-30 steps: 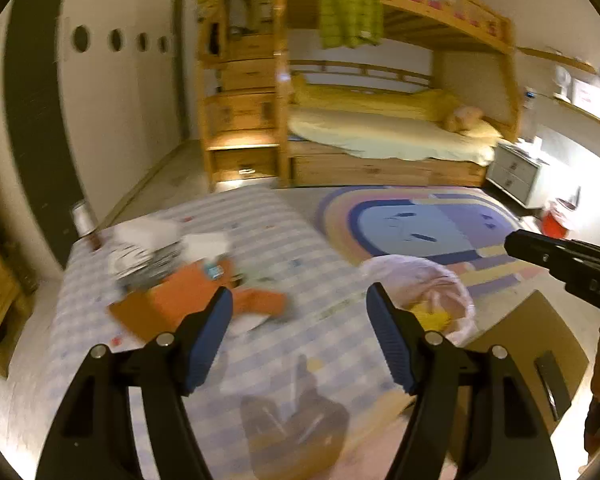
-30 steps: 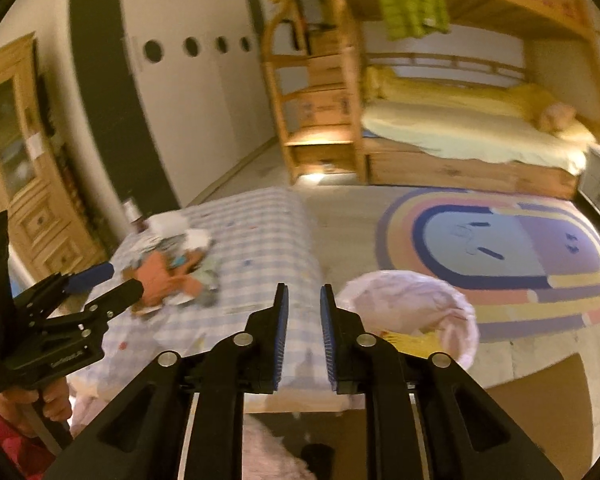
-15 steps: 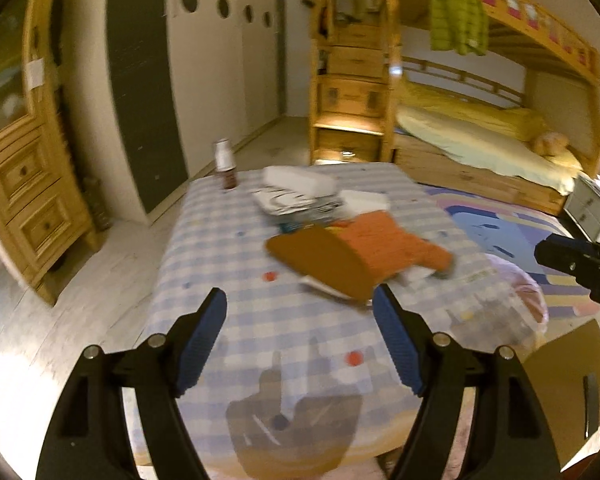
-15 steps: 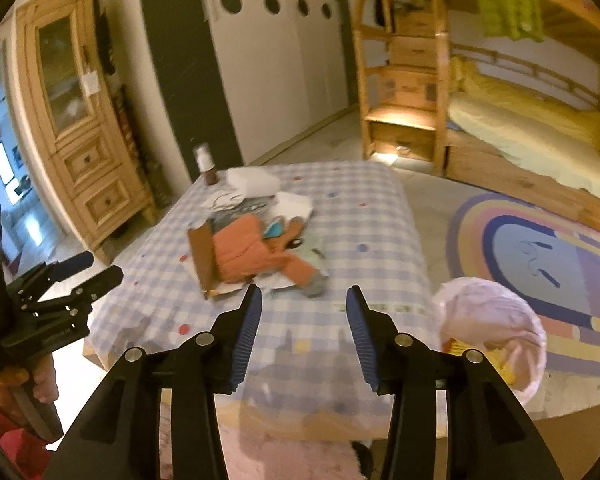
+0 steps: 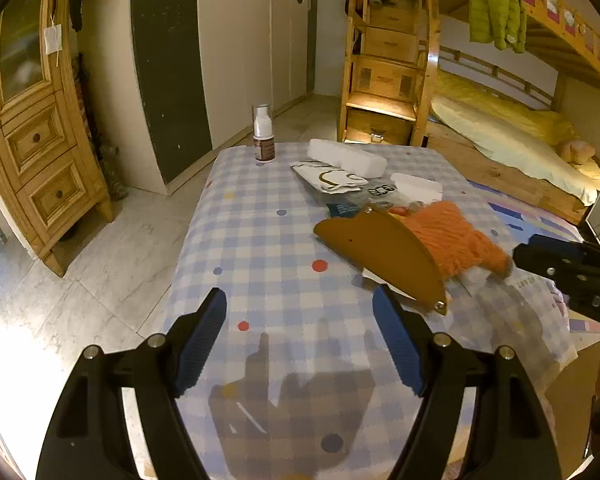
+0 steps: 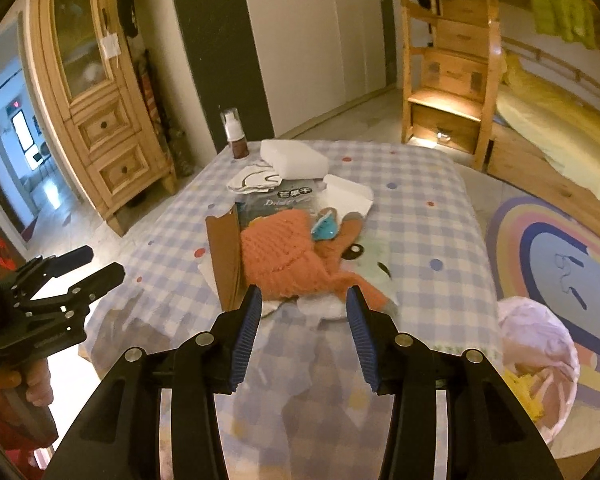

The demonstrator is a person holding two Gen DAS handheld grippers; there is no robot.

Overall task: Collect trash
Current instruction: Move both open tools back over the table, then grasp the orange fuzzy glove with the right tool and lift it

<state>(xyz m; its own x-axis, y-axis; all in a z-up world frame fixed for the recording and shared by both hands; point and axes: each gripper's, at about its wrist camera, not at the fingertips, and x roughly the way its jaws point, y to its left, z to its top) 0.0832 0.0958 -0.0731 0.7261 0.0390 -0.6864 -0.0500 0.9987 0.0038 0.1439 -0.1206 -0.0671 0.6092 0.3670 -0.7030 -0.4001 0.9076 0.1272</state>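
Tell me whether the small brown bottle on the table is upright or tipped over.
Upright. The brown bottle stands on its base at the far corner of the checked table, white cap on top.

Heaped mid-table (image 6: 420,184) on checked cloth: brown cardboard flap (image 6: 225,256) standing on edge, touching orange knitted cloth (image 6: 284,256); white foam blocks (image 6: 294,158), crumpled printed wrappers (image 6: 256,180) behind. Beside table, on floor: pink-lined trash bin (image 6: 540,356), open, partly filled.
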